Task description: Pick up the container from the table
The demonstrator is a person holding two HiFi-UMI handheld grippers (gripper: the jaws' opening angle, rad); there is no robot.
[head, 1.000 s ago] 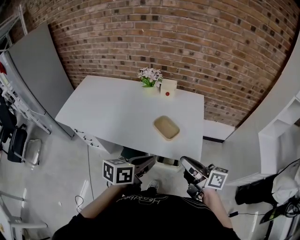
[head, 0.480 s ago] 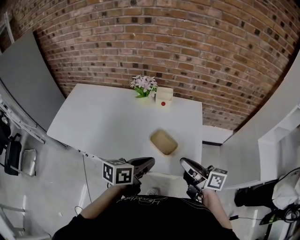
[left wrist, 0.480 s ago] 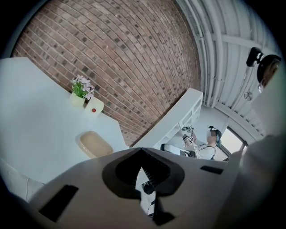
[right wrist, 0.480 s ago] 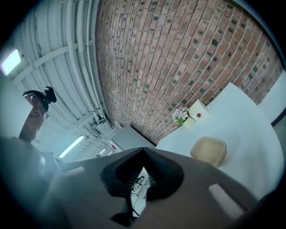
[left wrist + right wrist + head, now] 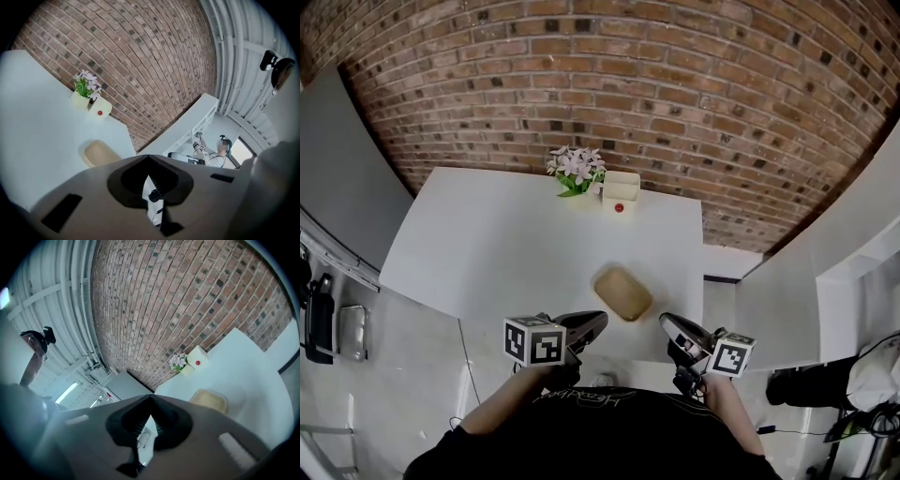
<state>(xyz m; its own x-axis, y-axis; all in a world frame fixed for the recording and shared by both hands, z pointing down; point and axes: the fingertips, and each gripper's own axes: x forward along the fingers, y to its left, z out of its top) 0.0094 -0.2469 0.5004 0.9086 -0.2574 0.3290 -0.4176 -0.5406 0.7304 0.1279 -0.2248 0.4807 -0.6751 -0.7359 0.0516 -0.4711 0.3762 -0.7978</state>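
The container (image 5: pixel 623 293), a shallow tan oblong tub, lies near the front right of the white table (image 5: pixel 506 244). It also shows in the left gripper view as the container (image 5: pixel 99 153) and in the right gripper view as the container (image 5: pixel 209 401). My left gripper (image 5: pixel 596 322) hangs at the table's front edge, just left of the tub, jaws together and empty. On the tub's other side, my right gripper (image 5: pixel 668 322) is level with the left one, also shut with nothing in it. Neither touches the container.
A pot of pink flowers (image 5: pixel 575 169) and a white box with a red dot (image 5: pixel 620 191) stand at the table's far edge against the brick wall (image 5: pixel 675 84). A grey panel (image 5: pixel 342 197) flanks the left, white shelving (image 5: pixel 853 262) the right.
Both grippers and the head have moved toward the table. The container, once well ahead, now lies just beyond and between the two gripper tips. Both jaws stay shut.
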